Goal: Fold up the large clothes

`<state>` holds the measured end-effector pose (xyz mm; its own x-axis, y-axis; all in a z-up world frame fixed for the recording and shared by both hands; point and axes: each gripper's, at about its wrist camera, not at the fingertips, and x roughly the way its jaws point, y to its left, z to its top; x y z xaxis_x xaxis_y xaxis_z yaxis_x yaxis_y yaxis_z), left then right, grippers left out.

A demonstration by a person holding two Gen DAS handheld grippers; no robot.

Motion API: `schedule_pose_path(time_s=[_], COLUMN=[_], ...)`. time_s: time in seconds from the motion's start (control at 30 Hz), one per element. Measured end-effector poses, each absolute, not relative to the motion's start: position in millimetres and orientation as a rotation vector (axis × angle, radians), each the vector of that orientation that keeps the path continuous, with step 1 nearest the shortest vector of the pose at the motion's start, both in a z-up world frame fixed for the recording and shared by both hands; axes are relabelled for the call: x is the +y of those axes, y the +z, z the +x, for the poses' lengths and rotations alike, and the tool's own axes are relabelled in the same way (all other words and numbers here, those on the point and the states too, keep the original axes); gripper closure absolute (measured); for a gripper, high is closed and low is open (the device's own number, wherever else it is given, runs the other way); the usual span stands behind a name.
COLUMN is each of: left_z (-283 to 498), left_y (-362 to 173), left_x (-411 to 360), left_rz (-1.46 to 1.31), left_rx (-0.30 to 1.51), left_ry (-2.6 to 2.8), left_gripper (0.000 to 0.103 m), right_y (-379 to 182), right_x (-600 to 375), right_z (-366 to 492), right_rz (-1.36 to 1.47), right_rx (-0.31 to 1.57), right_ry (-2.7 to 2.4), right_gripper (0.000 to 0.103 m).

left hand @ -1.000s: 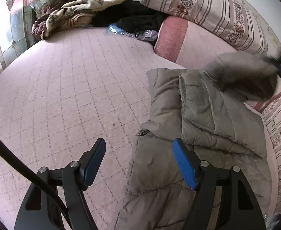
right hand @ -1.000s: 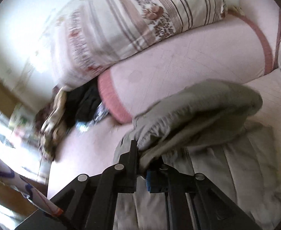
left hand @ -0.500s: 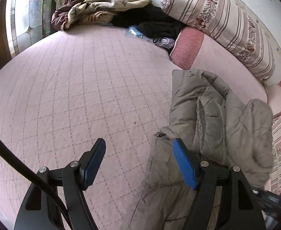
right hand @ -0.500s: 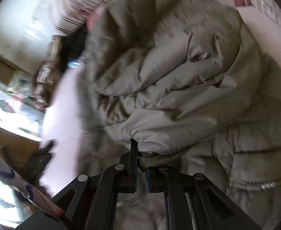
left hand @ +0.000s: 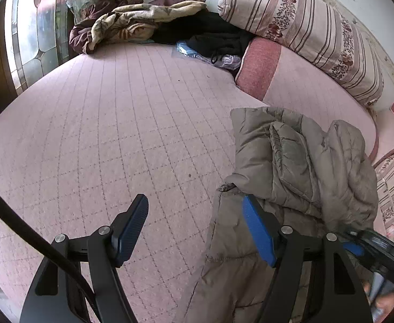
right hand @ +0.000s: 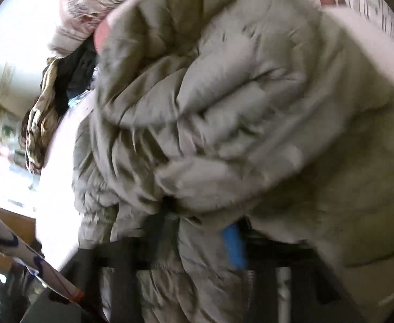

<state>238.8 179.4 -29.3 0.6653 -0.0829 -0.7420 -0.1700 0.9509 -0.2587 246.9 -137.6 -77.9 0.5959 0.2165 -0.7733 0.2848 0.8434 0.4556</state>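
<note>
Roughly midway, by my judgement: the padded grey-olive quilted jacket [left hand: 299, 161] lies on the pink quilted bed cover [left hand: 116, 134], filling the left wrist view from about three to six o'clock, with its upper part already doubled over the lower body. The bundle looks lumpy and the hem end near six o'clock is not yet folded, so smoothing and at least one more fold seem left.

The left gripper [left hand: 194, 231] hovers with jaws spread wide and nothing between them, its right blue pad at the jacket's edge. The right gripper [right hand: 199, 231] is blurred; its jaws stand parted with jacket fabric bulging between them, where half a second ago they were pinched tight on a fold, so it appears to be letting go, though I cannot tell for certain.

Compared with a second ago, the lifted section that hung near one o'clock has come down onto the jacket. At twelve o'clock a striped floral bolster pillow [left hand: 304, 32] and a heap of dark and beige clothes [left hand: 143, 24] sit well apart.
</note>
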Motion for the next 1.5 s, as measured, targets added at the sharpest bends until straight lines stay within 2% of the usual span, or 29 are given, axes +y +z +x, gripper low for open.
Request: schedule_pose_path(time_s=[0.03,0.17,0.27,0.43,0.53,0.7,0.87,0.97,1.03,1.1,1.3,1.43,1.5], left_z=[239,241,243,245,247,253,259,259,261,264,284,303,312], left_y=[-29,-32,-32,-36,-38,-39,-45,-48,-52,-59,-89,-108,-109], left_x=[180,180,179,174,172,175,175,173,172,171,159,134,118], left_rz=[-0.322,-0.319,-0.318,-0.292,-0.266,-0.254,-0.274,-0.270,-0.276,-0.301,-0.372,-0.357,-0.264], left_rx=[0.846,0.862,0.865,0.874,0.879,0.878,0.908,0.919,0.944,0.979,1.086,1.132,1.103], left_ry=[0.051,0.062,0.069,0.076,0.082,0.093,0.085,0.066,0.028,-0.020,-0.174,-0.256,-0.232], left_gripper=[0.031,0.031,0.031,0.031,0.031,0.031,0.031,0.031,0.031,0.030,0.029,0.029,0.031], right_y=[-69,-40,-5,31,12,-67,-44,-15,-1,0,-51,-91,-110], right_x=[-140,-149,-154,-144,-128,-92,-94,-127,-164,-210,-343,-369,-363], right_z=[237,210,204,259,304,350,341,303,269,238,185,196,209], right_rz=[0.567,0.511,0.453,0.344,0.285,0.330,0.262,0.327,0.357,0.374,0.448,0.475,0.475], right_rx=[0.925,0.908,0.820,0.693,0.740,0.966,0.931,0.848,0.803,0.778,0.865,0.948,1.003], right_ry=[-0.049,-0.029,-0.057,-0.127,-0.147,-0.003,-0.014,0.041,0.032,-0.041,-0.298,-0.286,-0.219], right_gripper=[0.035,0.035,0.035,0.035,0.036,0.034,0.032,0.030,0.018,0.015,0.014,0.014,0.013])
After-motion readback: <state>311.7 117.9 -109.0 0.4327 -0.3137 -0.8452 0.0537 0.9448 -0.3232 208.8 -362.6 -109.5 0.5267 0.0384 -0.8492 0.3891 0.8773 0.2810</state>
